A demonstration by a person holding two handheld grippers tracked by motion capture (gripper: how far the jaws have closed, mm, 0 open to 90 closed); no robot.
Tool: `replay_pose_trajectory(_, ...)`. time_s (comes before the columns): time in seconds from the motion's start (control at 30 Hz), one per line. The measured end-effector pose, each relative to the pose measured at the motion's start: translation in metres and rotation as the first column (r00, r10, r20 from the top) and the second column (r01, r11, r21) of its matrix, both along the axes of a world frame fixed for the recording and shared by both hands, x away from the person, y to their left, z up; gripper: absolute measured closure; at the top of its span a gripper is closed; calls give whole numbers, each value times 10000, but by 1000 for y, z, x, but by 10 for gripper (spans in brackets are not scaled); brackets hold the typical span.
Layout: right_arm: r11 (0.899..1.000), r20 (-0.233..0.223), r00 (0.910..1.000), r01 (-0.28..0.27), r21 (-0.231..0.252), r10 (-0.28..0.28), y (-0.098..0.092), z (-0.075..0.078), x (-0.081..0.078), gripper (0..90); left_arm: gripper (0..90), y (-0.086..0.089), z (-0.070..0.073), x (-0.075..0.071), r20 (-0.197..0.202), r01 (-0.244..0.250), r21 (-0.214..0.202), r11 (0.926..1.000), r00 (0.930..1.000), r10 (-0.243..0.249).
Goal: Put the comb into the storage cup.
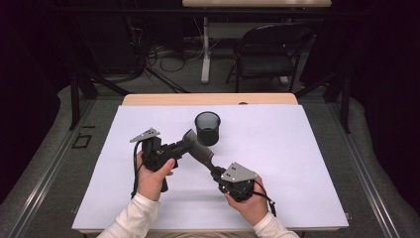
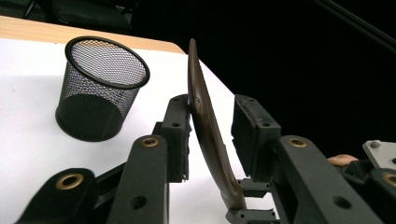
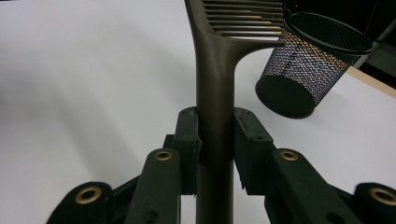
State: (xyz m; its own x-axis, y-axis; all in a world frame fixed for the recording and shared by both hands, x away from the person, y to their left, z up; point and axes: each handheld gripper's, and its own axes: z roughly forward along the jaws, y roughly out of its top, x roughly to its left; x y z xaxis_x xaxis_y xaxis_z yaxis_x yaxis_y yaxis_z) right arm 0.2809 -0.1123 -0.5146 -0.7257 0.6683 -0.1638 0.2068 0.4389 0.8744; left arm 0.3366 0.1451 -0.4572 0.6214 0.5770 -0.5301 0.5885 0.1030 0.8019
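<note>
your right gripper (image 3: 215, 135) squeezes the brown comb (image 3: 215, 88) by its handle, both pads pressing on it. the comb's wide end sits between the jaws of your left gripper (image 2: 212, 135). one pad touches it, the other is a little apart, so those jaws are not gripping. the black mesh cup (image 1: 207, 127) stands on the white table (image 1: 297, 148), just past the comb's tip.

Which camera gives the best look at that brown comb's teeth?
The right gripper view: the comb faces flat-on, its teeth plain beside the mesh cup. The left gripper view shows it edge-on, a thin curved strip. The high view shows it small and dark, between both grippers.
</note>
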Motion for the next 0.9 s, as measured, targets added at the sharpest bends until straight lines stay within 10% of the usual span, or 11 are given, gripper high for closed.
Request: replay_pose_trajectory(0.9, 9999, 147, 9999, -69, -119, 70, 3, -2, -1, 730, 799, 4, -4, 1, -358, -153, -467, 9988, 9993, 136)
